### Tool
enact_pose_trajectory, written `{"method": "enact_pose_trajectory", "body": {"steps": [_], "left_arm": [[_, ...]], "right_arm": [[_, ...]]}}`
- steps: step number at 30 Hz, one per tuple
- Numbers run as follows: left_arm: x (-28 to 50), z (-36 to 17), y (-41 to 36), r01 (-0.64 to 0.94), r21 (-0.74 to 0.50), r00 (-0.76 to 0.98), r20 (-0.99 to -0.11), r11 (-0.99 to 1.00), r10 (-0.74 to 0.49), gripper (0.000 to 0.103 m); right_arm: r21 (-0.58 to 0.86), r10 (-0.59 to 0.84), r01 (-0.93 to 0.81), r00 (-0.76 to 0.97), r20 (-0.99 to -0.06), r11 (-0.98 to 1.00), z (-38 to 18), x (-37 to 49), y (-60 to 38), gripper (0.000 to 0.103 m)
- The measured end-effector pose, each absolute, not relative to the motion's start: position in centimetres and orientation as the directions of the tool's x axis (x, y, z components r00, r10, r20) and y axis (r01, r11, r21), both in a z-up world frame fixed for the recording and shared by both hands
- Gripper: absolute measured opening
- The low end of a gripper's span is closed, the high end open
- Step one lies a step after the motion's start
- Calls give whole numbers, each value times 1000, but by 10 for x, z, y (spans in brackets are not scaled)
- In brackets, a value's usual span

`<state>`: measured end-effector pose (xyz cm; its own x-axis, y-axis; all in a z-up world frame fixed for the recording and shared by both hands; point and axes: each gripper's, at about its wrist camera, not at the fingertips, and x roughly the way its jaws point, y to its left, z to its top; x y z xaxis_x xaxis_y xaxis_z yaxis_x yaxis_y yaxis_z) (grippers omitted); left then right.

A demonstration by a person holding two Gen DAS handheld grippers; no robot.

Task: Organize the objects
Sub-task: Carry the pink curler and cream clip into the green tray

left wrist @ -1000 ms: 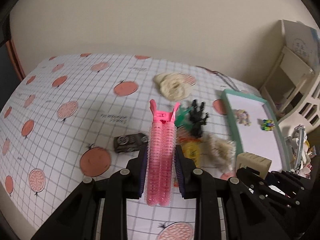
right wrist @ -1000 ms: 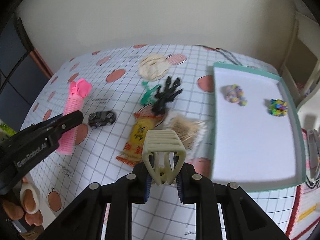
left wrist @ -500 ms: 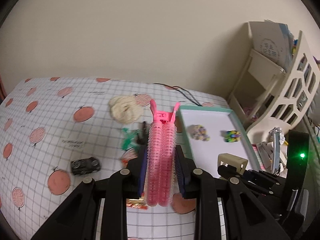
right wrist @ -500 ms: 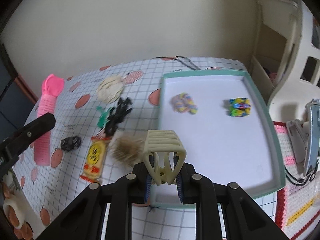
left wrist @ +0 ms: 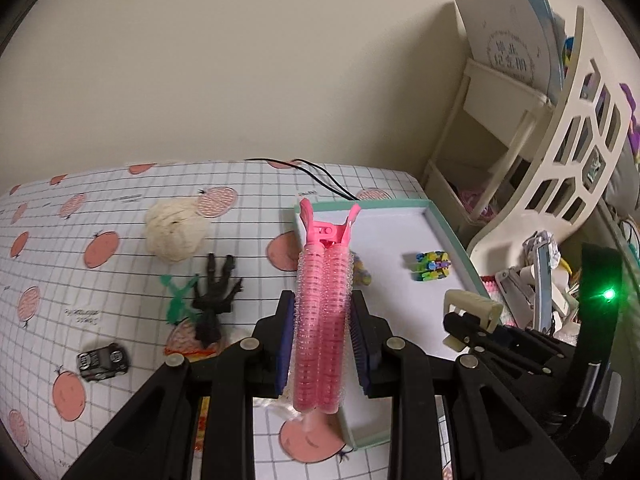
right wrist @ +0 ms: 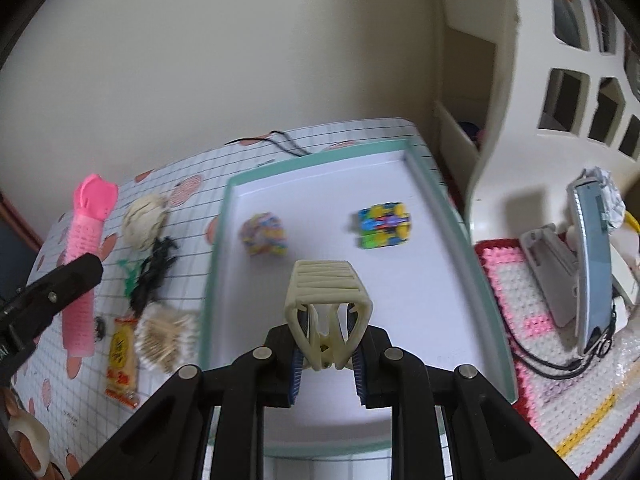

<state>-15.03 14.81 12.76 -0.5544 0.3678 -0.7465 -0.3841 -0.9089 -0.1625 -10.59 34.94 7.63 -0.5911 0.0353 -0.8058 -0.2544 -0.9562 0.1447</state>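
Two small toys are already lying in the tray (right wrist: 216,280); the left gripper (left wrist: 324,344), jaws clamped on the pink hair roller (left wrist: 323,320), and the right gripper (right wrist: 326,360), jaws clamped on the cream hair claw (right wrist: 326,296), are hovering over it, while five items at 9 o'clock on the tabletop (left wrist: 100,216) are still waiting.

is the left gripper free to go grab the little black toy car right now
Probably not: the left gripper is shut on the pink hair roller clip. The toy car lies uncovered, away to its left.
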Motion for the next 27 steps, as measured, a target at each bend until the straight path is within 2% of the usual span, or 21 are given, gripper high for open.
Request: {"method": "enact_pose_trajectory", "body": {"steps": [27], "left_arm": [[-190, 50, 210, -437, -197, -412, -823, -877, 390, 28]], "right_arm": [[95, 107, -335, -539, -835, -938, 34, -145, 397, 22]]}}
